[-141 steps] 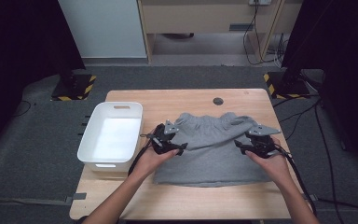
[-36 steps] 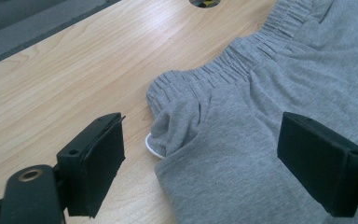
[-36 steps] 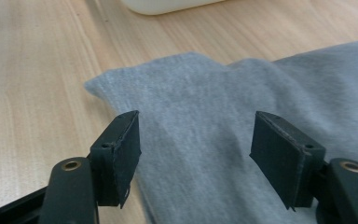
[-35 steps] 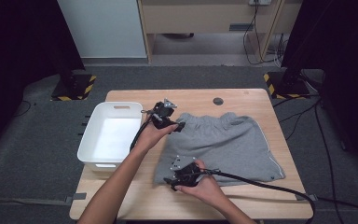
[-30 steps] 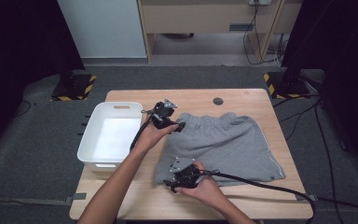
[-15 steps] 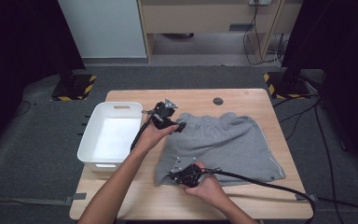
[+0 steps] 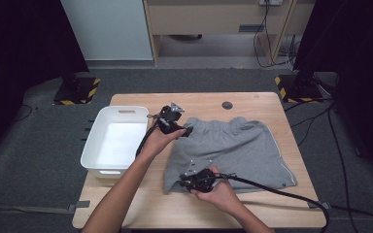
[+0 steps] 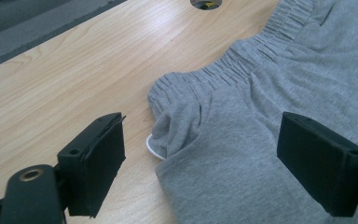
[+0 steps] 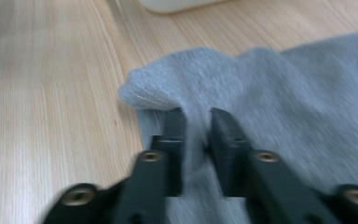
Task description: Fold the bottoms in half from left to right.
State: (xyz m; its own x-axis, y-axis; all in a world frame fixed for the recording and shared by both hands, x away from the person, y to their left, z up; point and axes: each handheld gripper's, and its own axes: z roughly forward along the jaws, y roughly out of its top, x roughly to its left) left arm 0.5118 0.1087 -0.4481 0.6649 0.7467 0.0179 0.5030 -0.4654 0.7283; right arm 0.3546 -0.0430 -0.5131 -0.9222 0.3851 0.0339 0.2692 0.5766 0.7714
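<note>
high: above, facing forward-down on table (image 7: 272,104) | gripper views: close, low — all share grey shorts (image 7: 238,150)

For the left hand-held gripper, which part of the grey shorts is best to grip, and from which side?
Probably the elastic waistband corner of the grey shorts, approached from the bare table side. There the gathered fabric lifts off the wood in a small fold, so one jaw could slide under it. The left hand-held gripper is open, straddling that corner.
</note>
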